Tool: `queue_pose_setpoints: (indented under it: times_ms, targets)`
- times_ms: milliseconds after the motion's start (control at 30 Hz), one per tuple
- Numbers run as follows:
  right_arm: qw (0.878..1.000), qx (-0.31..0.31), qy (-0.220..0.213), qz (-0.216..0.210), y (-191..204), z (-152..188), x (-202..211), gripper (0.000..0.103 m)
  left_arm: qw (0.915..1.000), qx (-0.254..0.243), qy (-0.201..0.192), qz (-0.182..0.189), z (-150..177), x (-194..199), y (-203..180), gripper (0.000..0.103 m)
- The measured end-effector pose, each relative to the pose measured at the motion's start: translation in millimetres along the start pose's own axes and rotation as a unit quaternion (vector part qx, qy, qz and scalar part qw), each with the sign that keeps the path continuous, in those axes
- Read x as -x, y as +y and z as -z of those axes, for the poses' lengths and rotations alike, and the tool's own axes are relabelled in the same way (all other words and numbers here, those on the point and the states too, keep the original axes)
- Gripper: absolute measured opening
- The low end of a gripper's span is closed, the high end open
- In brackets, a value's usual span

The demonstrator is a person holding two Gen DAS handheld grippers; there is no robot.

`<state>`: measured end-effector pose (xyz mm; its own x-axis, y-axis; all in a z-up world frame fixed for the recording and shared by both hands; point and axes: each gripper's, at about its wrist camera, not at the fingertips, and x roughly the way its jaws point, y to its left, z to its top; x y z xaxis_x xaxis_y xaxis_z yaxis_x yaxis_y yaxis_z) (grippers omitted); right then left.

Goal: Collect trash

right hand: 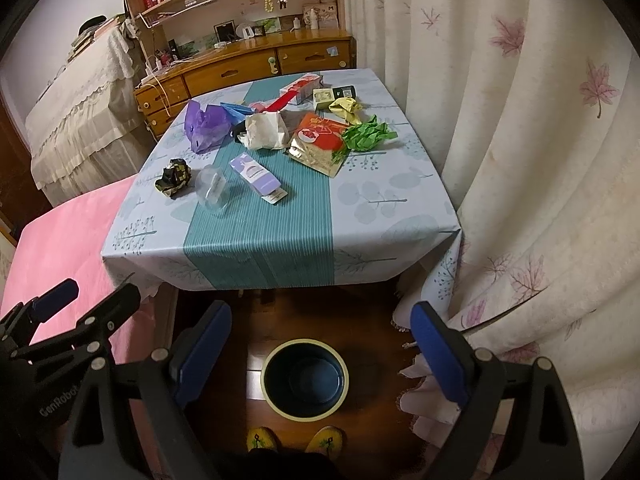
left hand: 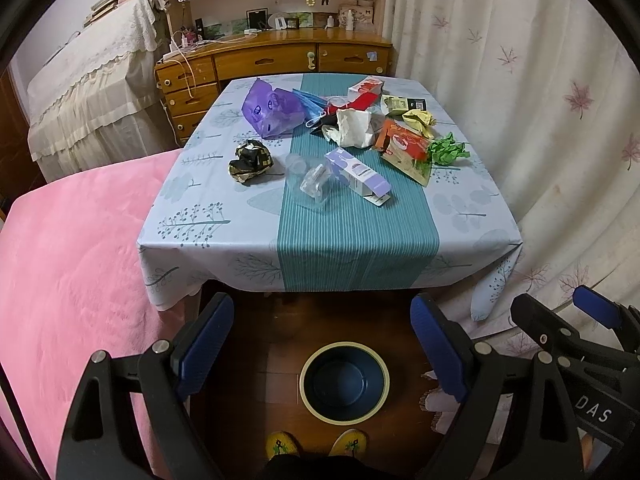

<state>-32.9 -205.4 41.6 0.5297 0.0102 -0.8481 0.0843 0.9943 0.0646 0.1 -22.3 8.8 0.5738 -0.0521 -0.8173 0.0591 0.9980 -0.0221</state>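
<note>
Trash lies on the clothed table: a purple plastic bag, a black-and-gold crumpled wrapper, a clear plastic cup, a lavender carton, white crumpled paper, an orange packet and green crumpled paper. A dark blue bin with a cream rim stands on the floor below the table's near edge. My left gripper is open and empty above the bin. My right gripper is open and empty above the bin too.
A pink bed borders the table on the left. A leaf-print curtain hangs on the right. A wooden desk with shelves stands behind the table. My yellow slippers are on the wooden floor.
</note>
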Motion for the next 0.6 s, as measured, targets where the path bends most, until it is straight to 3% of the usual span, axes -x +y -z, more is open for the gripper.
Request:
queue_pose_setpoints:
  times_ms: [600]
  targets:
    - [1.0,-0.002,-0.001,-0.01,2.5,-9.9,-2.3,0.091,1.0,0.001,0.0,-0.004,-4.4,-0.8,4.1,0.089]
